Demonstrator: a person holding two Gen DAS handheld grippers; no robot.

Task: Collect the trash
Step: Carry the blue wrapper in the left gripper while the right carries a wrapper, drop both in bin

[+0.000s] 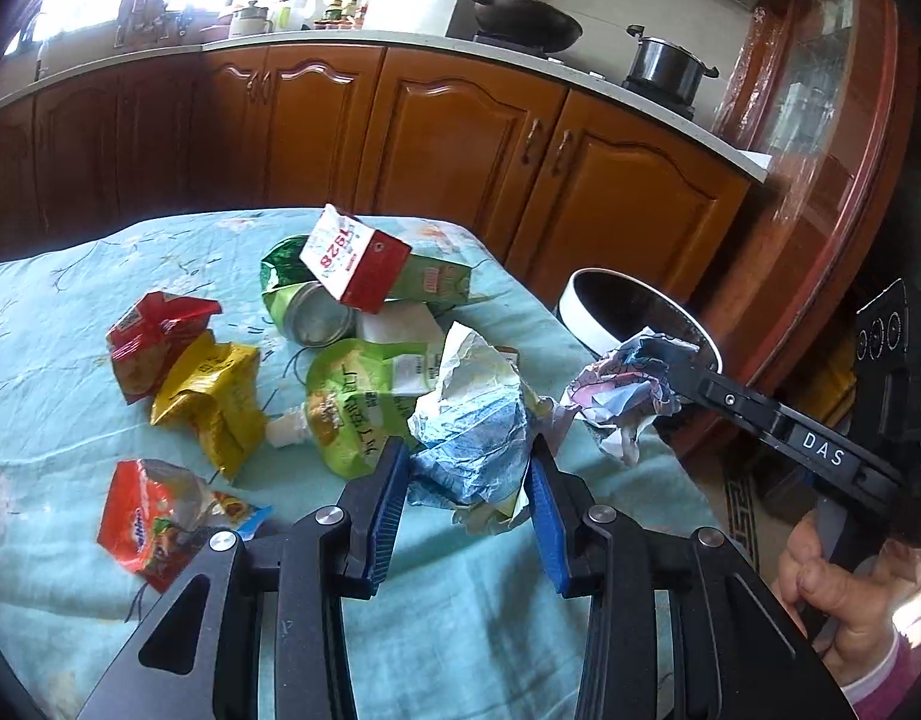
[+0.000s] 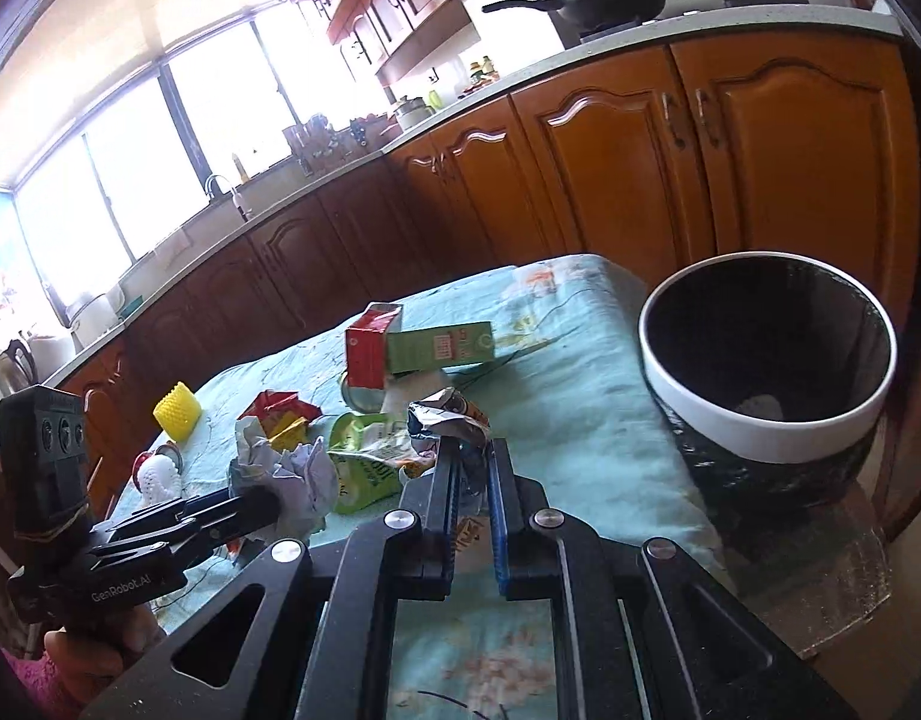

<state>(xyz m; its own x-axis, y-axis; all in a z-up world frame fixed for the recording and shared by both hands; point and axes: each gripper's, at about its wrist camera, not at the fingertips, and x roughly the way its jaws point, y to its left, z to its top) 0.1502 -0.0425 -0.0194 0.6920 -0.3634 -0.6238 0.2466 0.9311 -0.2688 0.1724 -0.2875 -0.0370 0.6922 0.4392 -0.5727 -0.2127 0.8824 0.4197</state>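
Left wrist view: the left gripper (image 1: 469,474) has its blue-padded fingers (image 1: 388,492) on either side of a crumpled blue-and-white wrapper (image 1: 472,420), both pads against it, so it looks clamped on that wrapper, which sits low over the teal tablecloth (image 1: 52,324). To the right, the right gripper (image 1: 670,354) pinches a crumpled paper wad (image 1: 616,396) at the table's right edge, just in front of the bin's white rim (image 1: 580,318). Spread on the cloth lie a red packet (image 1: 148,336), a yellow packet (image 1: 214,396) touching it, an orange-red bag (image 1: 154,516) near the front, a green pouch (image 1: 352,396), a can (image 1: 316,312) on its side, and a red-and-white carton (image 1: 352,258) leaning on a green box (image 1: 436,282). In the right wrist view, the right gripper (image 2: 473,480) shows its fingers close together around crumpled material, with a silvery wrapper (image 2: 448,420) just past the tips. The bin (image 2: 766,372) stands just beside the table's right edge, dark inside, with a pale scrap at the bottom. The left gripper (image 2: 244,510) appears at left, against a paper wad (image 2: 292,468).
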